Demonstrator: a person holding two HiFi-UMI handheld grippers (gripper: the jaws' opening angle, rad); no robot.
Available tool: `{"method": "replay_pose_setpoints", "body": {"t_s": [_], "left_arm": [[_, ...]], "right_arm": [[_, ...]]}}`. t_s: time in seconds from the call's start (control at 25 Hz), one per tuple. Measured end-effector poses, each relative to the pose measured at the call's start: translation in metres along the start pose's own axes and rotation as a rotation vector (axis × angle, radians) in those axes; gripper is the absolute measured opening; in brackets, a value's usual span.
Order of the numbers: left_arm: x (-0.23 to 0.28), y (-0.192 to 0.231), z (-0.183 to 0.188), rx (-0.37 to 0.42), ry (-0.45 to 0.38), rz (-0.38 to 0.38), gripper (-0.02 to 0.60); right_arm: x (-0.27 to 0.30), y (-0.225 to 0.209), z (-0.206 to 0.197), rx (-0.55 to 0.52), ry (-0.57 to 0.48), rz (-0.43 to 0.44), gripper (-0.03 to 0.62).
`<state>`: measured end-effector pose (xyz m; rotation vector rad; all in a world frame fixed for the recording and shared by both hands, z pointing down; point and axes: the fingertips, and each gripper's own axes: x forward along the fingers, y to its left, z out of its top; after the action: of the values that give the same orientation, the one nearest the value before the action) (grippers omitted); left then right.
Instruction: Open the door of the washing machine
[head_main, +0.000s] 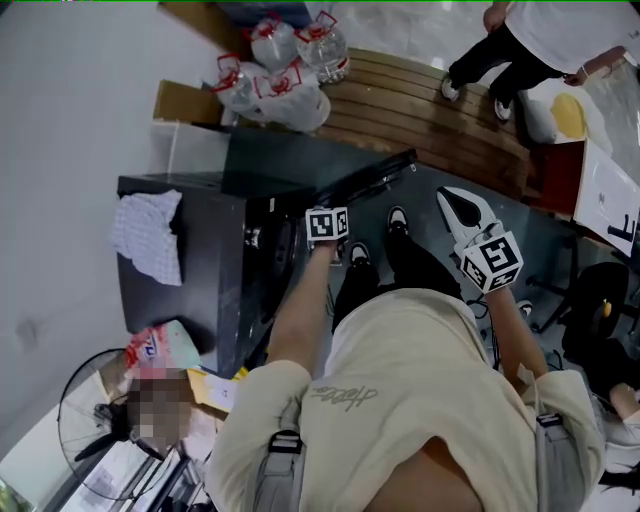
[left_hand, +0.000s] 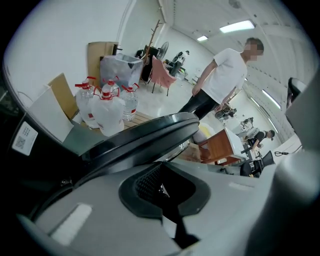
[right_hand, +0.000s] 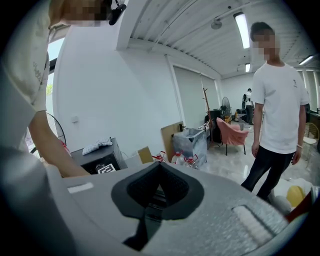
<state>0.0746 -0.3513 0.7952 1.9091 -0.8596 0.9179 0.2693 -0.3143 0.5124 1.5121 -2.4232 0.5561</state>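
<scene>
The dark washing machine (head_main: 185, 290) stands at the left of the head view, and its door (head_main: 370, 175) is swung out from the front. My left gripper (head_main: 325, 232) is at the door's near edge with its marker cube on top. In the left gripper view the door's black rim (left_hand: 145, 136) runs just beyond that gripper (left_hand: 160, 167), whose jaws are shut with nothing between them. My right gripper (head_main: 462, 212) hangs to the right of the door, apart from it, its white jaws shut and empty. The right gripper view shows the machine (right_hand: 97, 157) far off behind the gripper (right_hand: 159, 165).
A white cloth (head_main: 148, 235) lies on the machine's top. Several water bottles (head_main: 285, 70) stand behind it on a wooden platform (head_main: 430, 110). A person (right_hand: 277, 110) stands beyond the door. A fan (head_main: 95, 420) is at the lower left, a black chair (head_main: 600, 310) at the right.
</scene>
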Motion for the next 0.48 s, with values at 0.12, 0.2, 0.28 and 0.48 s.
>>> {"method": "replay_pose_setpoints", "body": {"t_s": [0.12, 0.2, 0.28, 0.48], "left_arm": [[0.001, 0.006, 0.012, -0.039, -0.021, 0.024, 0.017], [0.001, 0.011, 0.020, -0.054, -0.032, 0.043, 0.017], [0.001, 0.016, 0.027, -0.068, -0.041, 0.062, 0.017], [0.000, 0.034, 0.040, -0.151, -0.070, 0.093, 0.017]], "right_arm": [[0.009, -0.011, 0.004, -0.003, 0.001, 0.025, 0.002], [0.015, -0.018, 0.006, -0.005, 0.004, 0.042, 0.002], [0.020, -0.023, 0.008, -0.007, 0.006, 0.057, 0.002], [0.032, -0.035, 0.015, -0.011, 0.009, 0.083, 0.002]]}}
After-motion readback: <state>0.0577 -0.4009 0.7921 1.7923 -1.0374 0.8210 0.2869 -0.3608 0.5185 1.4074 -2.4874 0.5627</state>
